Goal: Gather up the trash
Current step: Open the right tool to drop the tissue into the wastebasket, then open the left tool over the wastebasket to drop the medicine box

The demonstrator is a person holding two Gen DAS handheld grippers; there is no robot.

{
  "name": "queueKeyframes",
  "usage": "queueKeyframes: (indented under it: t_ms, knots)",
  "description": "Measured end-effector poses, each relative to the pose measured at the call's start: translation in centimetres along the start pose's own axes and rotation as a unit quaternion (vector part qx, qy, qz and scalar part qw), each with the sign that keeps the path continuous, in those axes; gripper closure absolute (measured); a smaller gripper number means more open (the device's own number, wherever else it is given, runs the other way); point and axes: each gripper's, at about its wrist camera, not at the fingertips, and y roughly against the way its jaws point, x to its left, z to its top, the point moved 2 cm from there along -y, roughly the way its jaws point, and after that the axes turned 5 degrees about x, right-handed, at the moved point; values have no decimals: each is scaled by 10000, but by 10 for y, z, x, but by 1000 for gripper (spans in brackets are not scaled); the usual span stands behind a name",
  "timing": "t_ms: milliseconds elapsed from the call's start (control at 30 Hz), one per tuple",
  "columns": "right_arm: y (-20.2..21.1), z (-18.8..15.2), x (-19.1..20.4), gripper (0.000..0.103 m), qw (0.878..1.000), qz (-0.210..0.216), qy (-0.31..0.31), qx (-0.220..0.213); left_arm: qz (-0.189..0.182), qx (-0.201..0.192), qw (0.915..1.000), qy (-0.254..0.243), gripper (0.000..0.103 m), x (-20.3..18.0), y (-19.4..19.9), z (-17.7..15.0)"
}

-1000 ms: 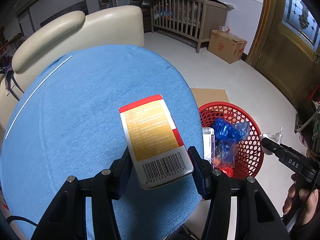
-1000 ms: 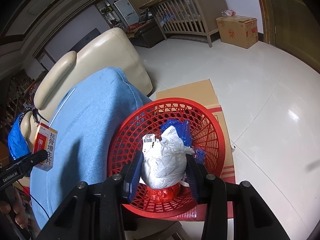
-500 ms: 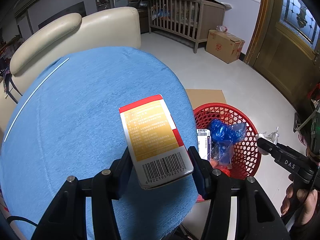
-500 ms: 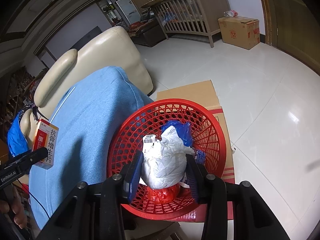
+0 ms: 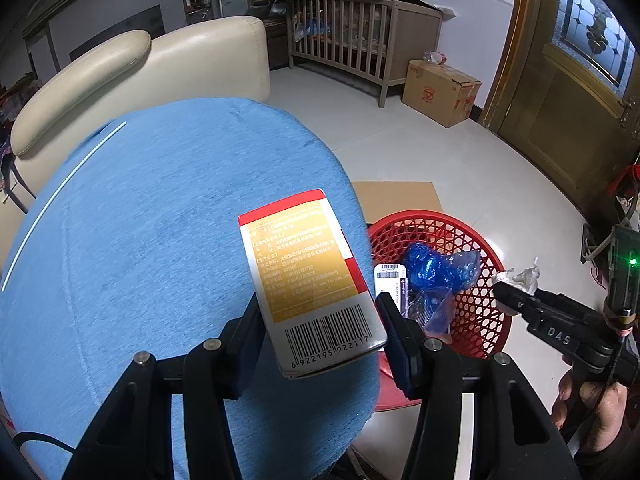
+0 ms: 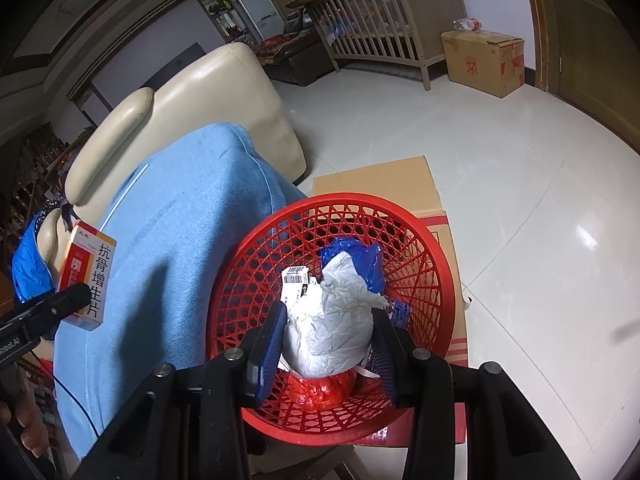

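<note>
We see the left gripper (image 5: 320,320) clenched on an orange-and-red medicine box (image 5: 308,276), barcode end nearest the camera, held above the blue cloth (image 5: 160,220) that drapes the cushion. The right gripper (image 6: 328,340) is clamped on a crumpled white paper wad (image 6: 332,324), its pads pressing both sides, and hangs over the red mesh basket (image 6: 432,256). Inside the basket we note a blue plastic wrapper (image 6: 360,256), a small barcoded packet (image 6: 294,276) and red crinkled plastic (image 6: 320,392) at the bottom. The basket stands on flattened cardboard (image 6: 372,180) just beside the cloth's edge. Behind it we note a cream sofa (image 5: 160,64), a wooden crib (image 5: 360,40) and a cardboard carton (image 5: 440,92) on the pale tiled floor (image 6: 500,160).
</note>
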Motion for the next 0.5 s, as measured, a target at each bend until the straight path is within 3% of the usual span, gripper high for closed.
queueKeyframes:
  t_ms: [233, 300, 333, 500]
  knots:
    - [-14, -2, -3, 56, 9997, -20, 48, 257, -83, 21, 9999, -84, 47, -13, -6, 4]
    - [-22, -4, -5, 38, 9990, -68, 27, 433, -113, 41, 9998, -128, 47, -18, -8, 6]
    - [-25, -5, -6, 35, 9987, -114, 14, 488, -125, 51, 9998, -142, 47, -20, -9, 7]
    - [-15, -2, -19, 33, 9992, -168, -206, 285, -211, 115, 9994, -262, 47, -35, -16, 11]
